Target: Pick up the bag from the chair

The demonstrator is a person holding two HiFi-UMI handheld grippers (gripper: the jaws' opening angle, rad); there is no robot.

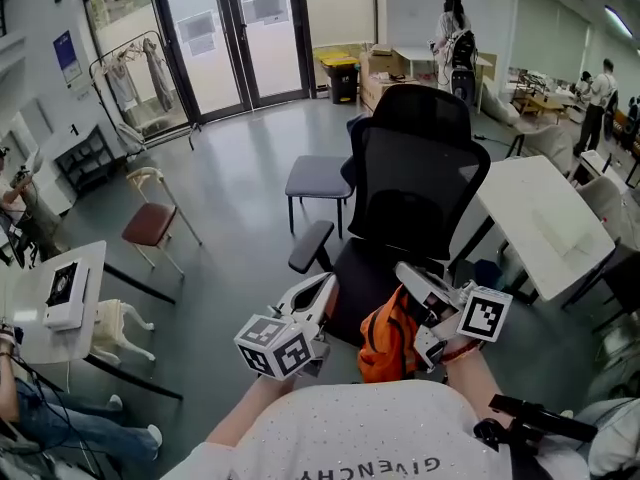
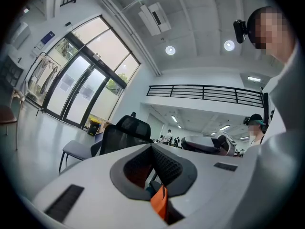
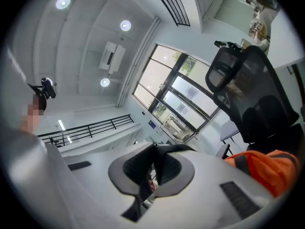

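The orange bag (image 1: 388, 343) hangs between the left gripper (image 1: 322, 290) and the right gripper (image 1: 404, 272), just beside each and nearer the right one, at the front edge of the black office chair (image 1: 420, 168). The left gripper's jaws are pressed narrow on an orange strip of the bag (image 2: 160, 202). The right gripper's jaws are closed tight, with a thin dark strap (image 3: 138, 202) pinched between them. The bag is bunched, its long axis running down from the jaw tips, lower end toward the person's body.
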